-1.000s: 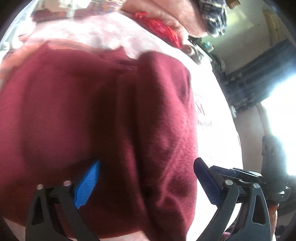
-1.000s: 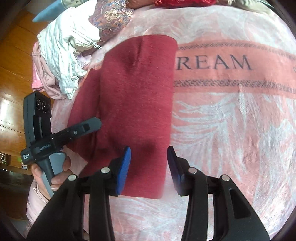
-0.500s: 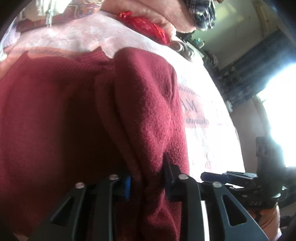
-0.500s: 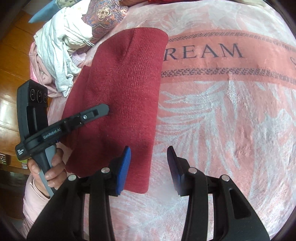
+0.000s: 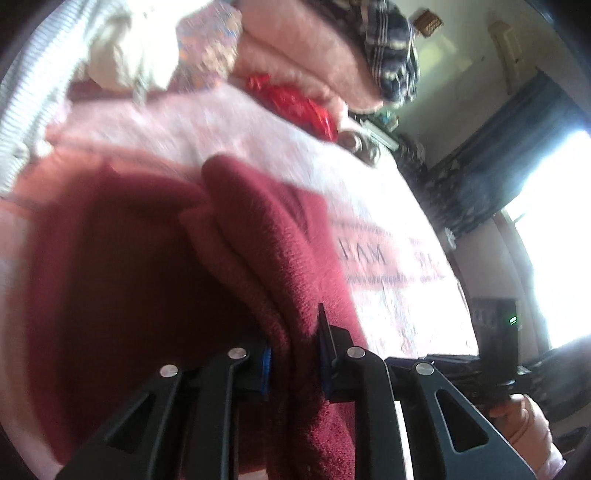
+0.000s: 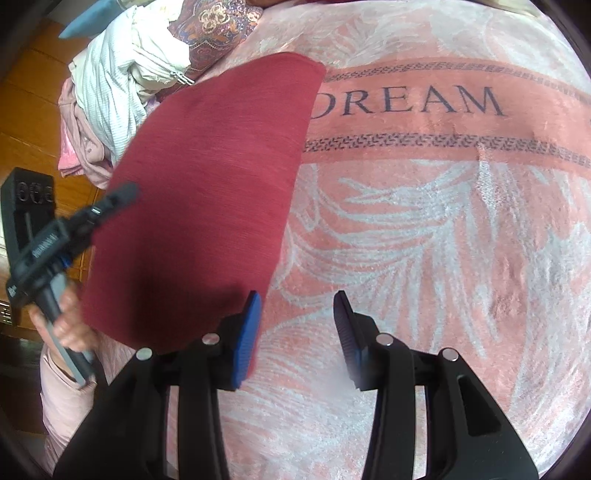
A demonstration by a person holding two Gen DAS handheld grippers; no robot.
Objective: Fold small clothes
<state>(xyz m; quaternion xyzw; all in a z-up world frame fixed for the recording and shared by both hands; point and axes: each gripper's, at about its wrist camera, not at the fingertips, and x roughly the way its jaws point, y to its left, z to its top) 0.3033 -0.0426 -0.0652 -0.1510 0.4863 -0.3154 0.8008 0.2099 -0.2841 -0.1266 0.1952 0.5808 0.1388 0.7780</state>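
1. The dark red knitted garment [image 6: 207, 192] lies on the left part of the bed, a long folded panel of fine ribbed wool-like knit with a rounded far corner beside the printed word. Its near left part is lifted off the bedding.

2. From my left wrist view the same garment [image 5: 280, 236] bunches into thick soft ridges, fuzzy and loosely looped, running straight into my left gripper [image 5: 293, 363].

3. My left gripper's jaws are closing, and a fold of the red knit is pinched between the blue pads. The black fingers stand almost together with only the cloth between them.

4. In the right wrist view my left gripper [image 6: 122, 195] shows as a black boxy tool at the garment's left edge, its handle in my left hand [image 6: 68, 325], with a pale pink sleeve [image 6: 62, 391] below.

5. My right gripper [image 6: 295, 332] hangs with its fingers apart and nothing between them. The ribbed blue left pad lies just at the garment's near right corner. I cannot tell whether it touches.

6. Under everything is the plush pink blanket [image 6: 424, 240], with pale leaf shapes and a salmon band lettered "DREAM".

7. At the far left sits a heap of crumpled clothes [image 6: 122, 85], white ribbed cloth with a zip over pink pieces, by a paisley cushion [image 6: 218, 29].
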